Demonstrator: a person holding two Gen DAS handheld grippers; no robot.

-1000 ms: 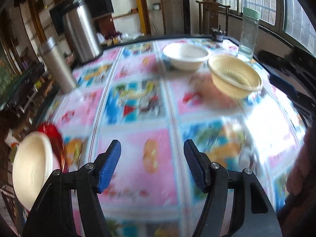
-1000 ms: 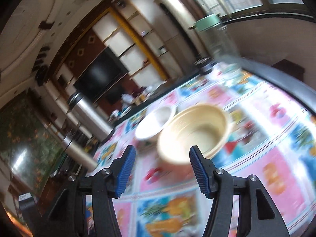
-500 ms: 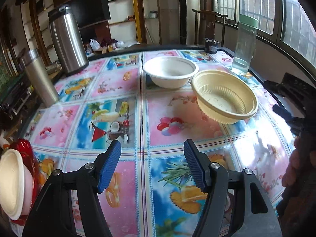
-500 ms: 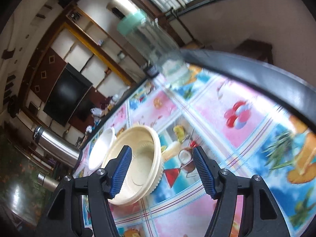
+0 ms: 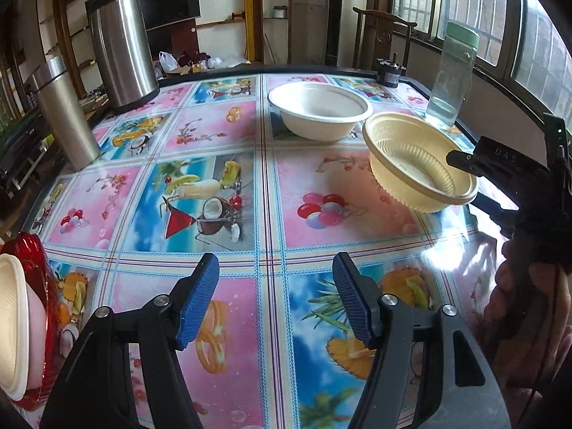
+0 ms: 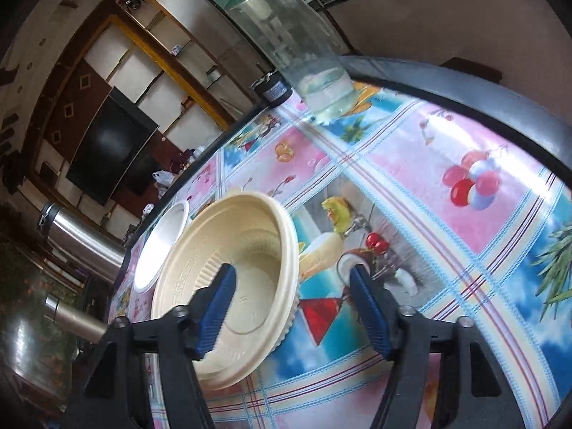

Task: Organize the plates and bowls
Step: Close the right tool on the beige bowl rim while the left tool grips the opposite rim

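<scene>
On the worktop (image 5: 228,196), toward my right, the yellow bowl (image 5: 418,164) sits tilted beside the white bowl (image 5: 318,111). My right hand-held gripper (image 6: 291,307) is spread wide, straddling the yellow bowl's rim without pinching. My left hand-held gripper (image 5: 273,300) hangs spread, holding nothing.

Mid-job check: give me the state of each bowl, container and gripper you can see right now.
Yellow bowl: upright on table, right gripper's jaws straddling its rim, not closed.
White bowl: upright, empty, untouched.
Stacked bowls: tilted on edge at table's left side.
Jar: upright, lid on, nearly empty.
Large flask: upright, closed.
Small flask: upright, closed.
Left gripper: open, empty.
Right gripper: open.
</scene>
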